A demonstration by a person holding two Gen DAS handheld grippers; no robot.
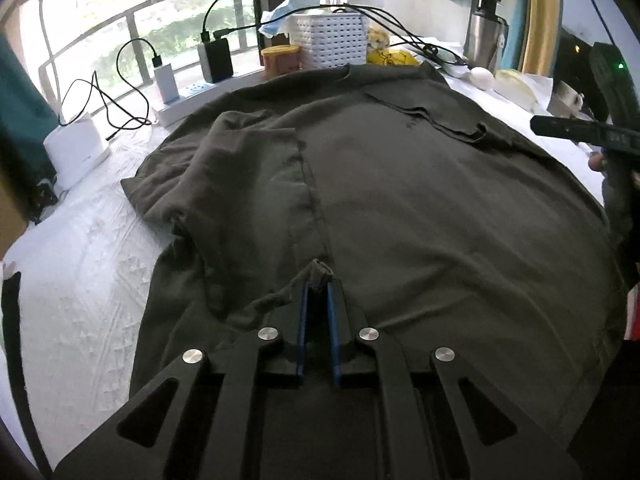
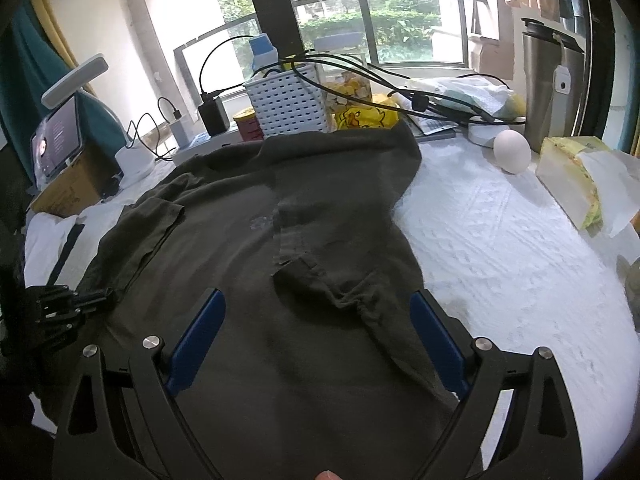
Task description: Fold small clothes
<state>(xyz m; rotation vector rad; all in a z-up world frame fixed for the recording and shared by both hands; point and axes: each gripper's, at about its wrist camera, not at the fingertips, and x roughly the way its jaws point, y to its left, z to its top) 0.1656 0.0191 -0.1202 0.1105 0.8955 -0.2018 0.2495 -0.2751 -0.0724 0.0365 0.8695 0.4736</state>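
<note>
Pinching shirt (image 1: 400,200), left gripper (image 1: 318,284) angles downward.

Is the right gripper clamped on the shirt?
No, the right gripper stands wide open above the dark green shirt, pinching no cloth.

basket (image 2: 286,106) blocks far edge, cloth (image 2: 500,264) right free

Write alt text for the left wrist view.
The left gripper is shut on a pinch of a dark olive T-shirt spread over a white table cover. Behind the shirt stand a white basket, chargers and cables by a window; the right gripper enters at the right edge.
</note>
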